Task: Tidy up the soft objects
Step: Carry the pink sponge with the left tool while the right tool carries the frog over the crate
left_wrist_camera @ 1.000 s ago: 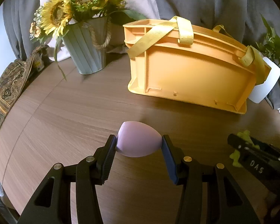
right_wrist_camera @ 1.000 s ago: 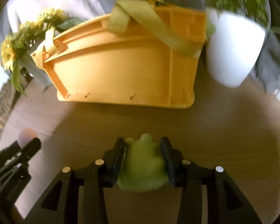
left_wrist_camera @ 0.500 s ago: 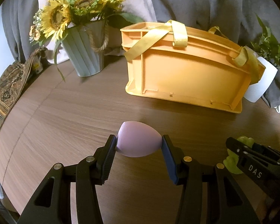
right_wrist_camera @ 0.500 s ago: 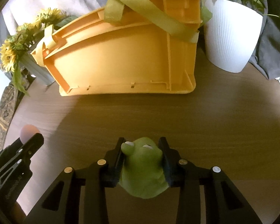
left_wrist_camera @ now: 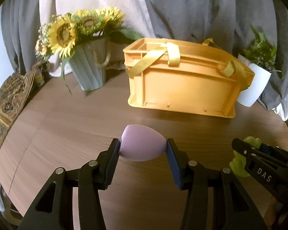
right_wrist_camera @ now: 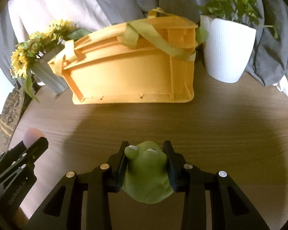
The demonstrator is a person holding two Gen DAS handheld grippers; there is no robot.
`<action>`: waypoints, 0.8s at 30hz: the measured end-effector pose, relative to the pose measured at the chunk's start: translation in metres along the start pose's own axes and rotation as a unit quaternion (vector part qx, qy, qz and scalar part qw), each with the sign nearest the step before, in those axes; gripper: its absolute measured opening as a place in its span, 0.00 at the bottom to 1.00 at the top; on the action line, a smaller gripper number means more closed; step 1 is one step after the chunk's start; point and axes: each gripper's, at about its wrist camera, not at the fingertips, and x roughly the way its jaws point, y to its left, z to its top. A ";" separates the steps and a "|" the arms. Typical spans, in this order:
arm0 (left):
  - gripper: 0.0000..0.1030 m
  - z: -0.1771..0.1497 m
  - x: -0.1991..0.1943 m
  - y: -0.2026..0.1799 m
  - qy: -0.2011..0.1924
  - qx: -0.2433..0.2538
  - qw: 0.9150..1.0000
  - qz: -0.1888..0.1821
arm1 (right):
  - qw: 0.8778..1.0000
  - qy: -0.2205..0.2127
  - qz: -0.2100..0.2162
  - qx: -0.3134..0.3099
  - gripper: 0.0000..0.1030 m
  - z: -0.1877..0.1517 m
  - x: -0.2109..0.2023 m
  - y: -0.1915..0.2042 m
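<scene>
Two soft objects are in hand, one per gripper. The left gripper [left_wrist_camera: 143, 149] has its fingers pressed narrow against the two ends of one lilac egg-shaped sponge [left_wrist_camera: 142, 143], held above the round wooden table [left_wrist_camera: 67, 126]. The sponge's long axis runs across the fingers, from 9 o'clock to 3 o'clock, with the blunt end at 9 and the tapered end at 3. The right gripper [right_wrist_camera: 146, 159] clamps one green frog toy [right_wrist_camera: 146, 174] between its fingers, also clear of the tabletop; the frog's two white eyes face forward toward 12 o'clock and its body runs back toward 6 o'clock, along the fingers.

In the left wrist view the right gripper and a bit of the frog show at about 4 o'clock; in the right wrist view the left gripper and the pinkish sponge tip sit at about 8 o'clock.

One orange plastic crate [left_wrist_camera: 182, 88] stands on the table at 12 o'clock from both grippers, with two yellow fabric straps [left_wrist_camera: 155, 57] draped over its rim. One grey ribbed vase of sunflowers [left_wrist_camera: 86, 72] stands at 11 o'clock beside the crate's left end, and one white ribbed pot with a green plant [right_wrist_camera: 226, 51] at 1 o'clock beside its right end. Grey and white curtains [left_wrist_camera: 182, 9] hang behind. One patterned cloth [left_wrist_camera: 7, 99] lies at the table's edge at 9 o'clock
</scene>
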 end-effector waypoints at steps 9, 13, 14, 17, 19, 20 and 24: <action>0.46 0.018 -0.030 0.006 -0.033 0.017 0.999 -0.032 | 0.999 -0.042 -0.008 0.011 0.36 0.005 -0.038 0.012; 0.46 0.027 -0.041 0.010 -0.045 0.020 0.998 -0.048 | 0.998 -0.063 -0.009 0.017 0.36 0.011 -0.056 0.018; 0.46 0.030 -0.044 0.012 -0.048 0.021 0.997 -0.052 | 0.998 -0.067 -0.009 0.019 0.36 0.012 -0.060 0.018; 0.46 0.036 -0.051 0.014 -0.061 0.025 0.996 -0.061 | 0.996 -0.084 -0.011 0.019 0.36 0.018 -0.071 0.023; 0.46 0.043 -0.056 0.015 -0.072 0.030 0.995 -0.066 | 0.995 -0.095 -0.013 0.018 0.36 0.021 -0.078 0.027; 0.46 0.045 -0.058 0.015 -0.076 0.031 0.994 -0.069 | 0.995 -0.101 -0.014 0.017 0.36 0.024 -0.081 0.030; 0.46 0.058 -0.064 0.014 -0.098 0.039 0.991 -0.076 | 0.991 -0.129 -0.017 0.016 0.36 0.035 -0.095 0.036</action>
